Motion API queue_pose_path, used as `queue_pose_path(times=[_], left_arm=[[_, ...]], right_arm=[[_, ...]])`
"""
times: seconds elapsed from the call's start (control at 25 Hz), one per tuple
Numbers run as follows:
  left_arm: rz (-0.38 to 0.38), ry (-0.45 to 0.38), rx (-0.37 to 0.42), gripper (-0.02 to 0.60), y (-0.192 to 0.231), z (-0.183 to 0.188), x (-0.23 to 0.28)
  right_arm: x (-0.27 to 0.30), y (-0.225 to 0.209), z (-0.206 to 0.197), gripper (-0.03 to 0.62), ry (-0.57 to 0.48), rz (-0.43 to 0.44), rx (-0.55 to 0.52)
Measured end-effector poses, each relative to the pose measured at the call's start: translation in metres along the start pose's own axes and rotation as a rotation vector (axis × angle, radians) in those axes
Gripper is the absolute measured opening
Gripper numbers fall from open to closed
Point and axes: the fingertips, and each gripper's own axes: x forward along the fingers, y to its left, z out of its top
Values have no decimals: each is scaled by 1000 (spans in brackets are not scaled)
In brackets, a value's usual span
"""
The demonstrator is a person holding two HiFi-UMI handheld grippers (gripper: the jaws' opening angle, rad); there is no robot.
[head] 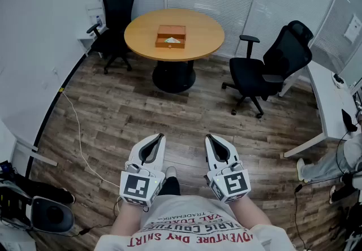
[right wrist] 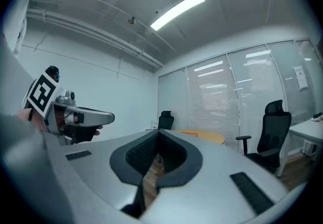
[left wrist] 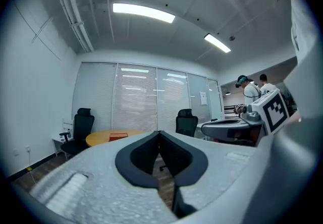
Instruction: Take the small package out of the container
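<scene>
A shallow orange-brown container (head: 171, 37) rests on a round wooden table (head: 195, 42) far ahead across the room. A small pale package (head: 173, 41) lies inside it near its front wall. My left gripper (head: 161, 135) and right gripper (head: 208, 137) are held level side by side close to my body, well short of the table, both shut and empty. In the left gripper view the container (left wrist: 118, 136) shows as a small orange patch on the table (left wrist: 101, 138) beyond the tips of that gripper (left wrist: 160, 131). The right gripper (right wrist: 158, 131) points toward the same table (right wrist: 208, 136).
Black office chairs stand left (head: 117, 15) and right (head: 272, 68) of the table. A white desk (head: 325, 103) runs along the right side, with people beside it (left wrist: 250, 91). A white cable (head: 78, 137) trails over the wooden floor at left. Blinds cover the far windows.
</scene>
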Motion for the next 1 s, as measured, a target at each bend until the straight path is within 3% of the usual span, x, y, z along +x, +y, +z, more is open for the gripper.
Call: queue_pose_path(times=[0.32,0.6,1.0], left_arm=[[8,27,-11,12,10,-9,3],[-8,69,-19,12,-1,-23,24],[-19,82,-64,12,28,-44,68]], right_arm=[[6,0,-11,6,33,0,43],[10,-17,-28,8,59,25,157],[50,-44,-47,8,99,-9,129]])
